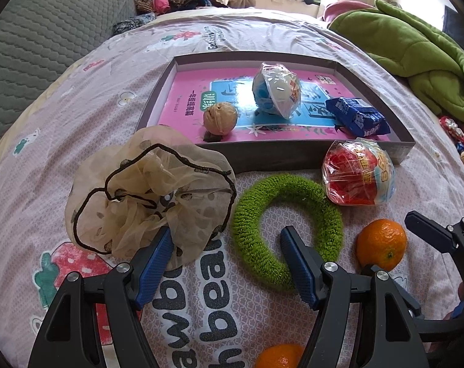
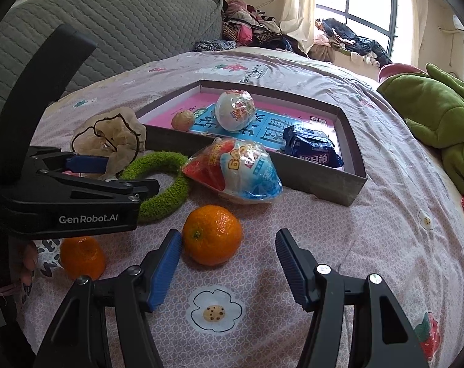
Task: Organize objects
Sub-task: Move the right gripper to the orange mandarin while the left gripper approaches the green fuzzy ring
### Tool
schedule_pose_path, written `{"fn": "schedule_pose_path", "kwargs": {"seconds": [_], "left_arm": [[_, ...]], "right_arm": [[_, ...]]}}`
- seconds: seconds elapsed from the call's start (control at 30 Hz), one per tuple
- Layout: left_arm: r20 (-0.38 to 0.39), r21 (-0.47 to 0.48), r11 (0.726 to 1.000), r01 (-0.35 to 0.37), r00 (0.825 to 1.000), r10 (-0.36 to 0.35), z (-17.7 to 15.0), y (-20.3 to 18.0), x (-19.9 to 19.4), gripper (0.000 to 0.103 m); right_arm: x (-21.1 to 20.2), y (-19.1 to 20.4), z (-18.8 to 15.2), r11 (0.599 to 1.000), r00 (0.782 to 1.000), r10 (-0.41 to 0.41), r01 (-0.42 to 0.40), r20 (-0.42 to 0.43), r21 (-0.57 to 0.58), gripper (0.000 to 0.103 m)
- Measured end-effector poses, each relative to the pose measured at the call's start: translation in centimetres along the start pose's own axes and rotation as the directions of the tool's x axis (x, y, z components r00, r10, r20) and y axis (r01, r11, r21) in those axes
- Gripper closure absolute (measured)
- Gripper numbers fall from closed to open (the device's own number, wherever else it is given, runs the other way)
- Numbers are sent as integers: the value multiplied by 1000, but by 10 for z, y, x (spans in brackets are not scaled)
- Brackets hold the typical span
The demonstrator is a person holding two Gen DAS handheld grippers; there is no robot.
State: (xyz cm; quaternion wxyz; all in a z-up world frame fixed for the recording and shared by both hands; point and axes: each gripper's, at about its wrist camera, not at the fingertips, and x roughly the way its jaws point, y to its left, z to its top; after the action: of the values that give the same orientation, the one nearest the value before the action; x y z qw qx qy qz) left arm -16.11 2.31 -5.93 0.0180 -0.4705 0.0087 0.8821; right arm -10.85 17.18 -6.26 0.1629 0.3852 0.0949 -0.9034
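Your left gripper [image 1: 226, 239] hangs low over the pink patterned bedsheet [image 1: 78, 98], jaws spread wide and gripping nothing. One finger lies against the near edge of the beige mesh pouch [image 1: 146, 190] with the black cord; the other sits over the near part of the green knitted ring [image 1: 288, 211]. Whether either finger presses down on the fabric cannot be told.

Your right gripper [image 2: 229, 245] is also well open and empty. An orange [image 2: 212, 234] lies on the sheet just beyond its fingertips, nearer the blue-padded finger; not touching, as far as can be seen. A second orange [image 2: 82, 257] sits further left, partly under the body of the left gripper.

The shallow grey box [image 1: 293, 153] with the pink printed floor lies on the bed beyond these loose items. Inside it: a small tan ball [image 1: 220, 118] near the front left, a blue-and-white wrapped ball [image 1: 276, 90] in the middle, a dark blue packet [image 1: 357, 118] at the right.

A red-and-blue wrapped ball [image 1: 359, 176] rests outside the box, against its near wall, just beside the green ring.

A green blanket [image 1: 416, 61] is heaped at the far right.
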Motion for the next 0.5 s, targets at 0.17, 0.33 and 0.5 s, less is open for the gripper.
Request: {"fn": "schedule_pose_path", "kwargs": {"seconds": [0.17,0.33,0.5], "left_arm": [[2,-14,1000,21,1000,-21,0,3,2,30],[12,-16,1000,24,1000,-24,-1,4,1,30],[17,-13,999,31,999,-31,-2,4,0,32]], "right_arm": [[6,-3,-2,1000,1000,-9,9,-18,11,50],[2,-4,-2,1000,1000,5,-5,3,14,60],[2,-1,-3,1000,1000,2,-2,3,-2,61]]}}
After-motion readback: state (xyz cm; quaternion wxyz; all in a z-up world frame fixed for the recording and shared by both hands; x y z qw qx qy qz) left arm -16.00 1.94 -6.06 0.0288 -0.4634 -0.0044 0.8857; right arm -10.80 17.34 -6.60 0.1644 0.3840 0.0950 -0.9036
